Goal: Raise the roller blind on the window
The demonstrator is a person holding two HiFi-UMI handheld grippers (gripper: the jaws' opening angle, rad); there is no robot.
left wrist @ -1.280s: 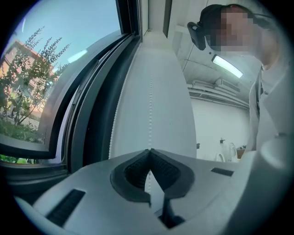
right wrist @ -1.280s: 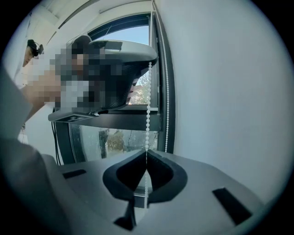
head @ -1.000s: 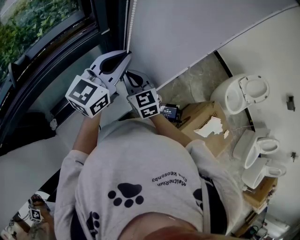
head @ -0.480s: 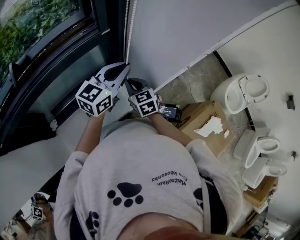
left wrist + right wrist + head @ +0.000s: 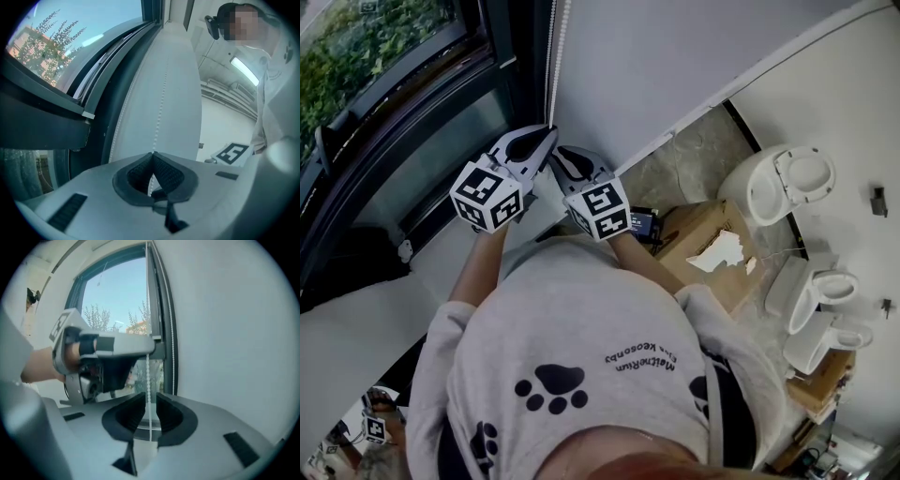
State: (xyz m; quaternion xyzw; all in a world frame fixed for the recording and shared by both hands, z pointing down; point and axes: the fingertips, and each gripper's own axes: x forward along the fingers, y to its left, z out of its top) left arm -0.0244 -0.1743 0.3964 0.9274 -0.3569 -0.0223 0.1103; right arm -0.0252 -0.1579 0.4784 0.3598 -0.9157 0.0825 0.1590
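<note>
Two strands of bead chain [image 5: 555,66] hang at twelve o'clock beside the window [image 5: 384,56]. Its glass shows mostly bare, so the raising looks well along, though the blind itself is out of sight. Left gripper [image 5: 153,155] pinches one strand. At its four o'clock, the right gripper [image 5: 149,401] has just been opening, the chain loose between its jaws.

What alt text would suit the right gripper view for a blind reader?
The right gripper, jaws just opened, straddles a hanging bead chain without pinching it. Above, the left gripper clamps the same chain, against a window showing trees and sky.
</note>
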